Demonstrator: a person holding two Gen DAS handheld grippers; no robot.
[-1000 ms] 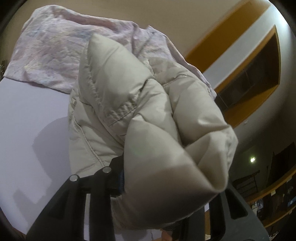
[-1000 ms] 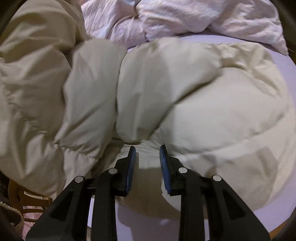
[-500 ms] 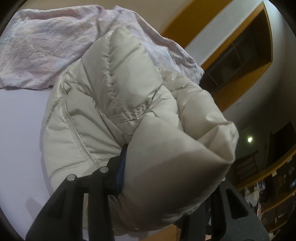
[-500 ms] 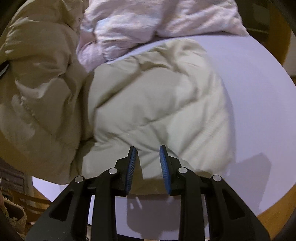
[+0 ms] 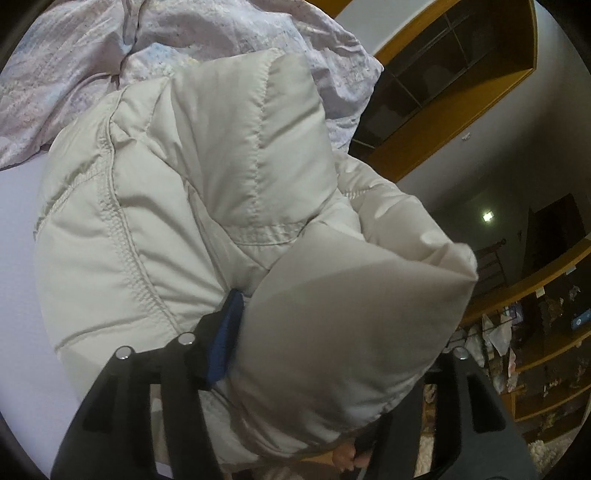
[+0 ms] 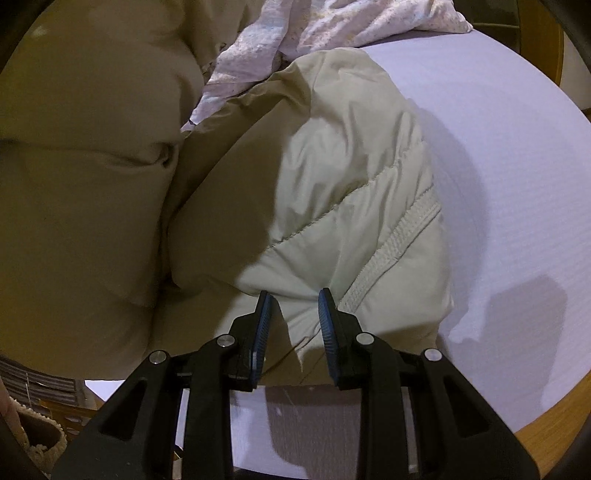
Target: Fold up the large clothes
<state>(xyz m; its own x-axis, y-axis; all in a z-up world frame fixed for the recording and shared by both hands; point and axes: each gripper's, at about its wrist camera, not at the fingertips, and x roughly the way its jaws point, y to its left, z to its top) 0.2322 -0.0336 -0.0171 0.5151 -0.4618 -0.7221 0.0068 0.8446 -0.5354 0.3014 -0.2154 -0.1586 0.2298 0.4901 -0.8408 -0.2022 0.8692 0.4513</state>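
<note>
**Jacket bunched in the left gripper, right gripper loose above it**

Jacket (image 5: 177, 206), cream and quilted, fills most of the left wrist view, much closer and larger than a second ago. A thick fold of it is clamped in the left gripper (image 5: 314, 332): one blue pad (image 5: 225, 339) presses into the fabric, while the other finger is buried under the puffy cloth. The held fold is lifted off the white table (image 5: 18, 295), and the rest of the jacket trails down onto that surface. Behind it lies a crumpled pale pink cloth (image 5: 74, 55), which has shifted toward the upper left of the view since the earlier picture. Wooden shelves (image 5: 443, 92) now show more fully on the right.

In the right wrist view, the right gripper (image 6: 293, 317) stands parted, its blue pads (image 6: 327, 321) gripping nothing, just above the jacket's (image 6: 351, 184) near edge. A second ago the jacket covered nearly the whole view; now a wide stretch of the table (image 6: 498, 166) lies bare to the right, and the jacket's lifted part looms dark on the left. The pink cloth (image 6: 332, 22) sits at the far end.
</note>
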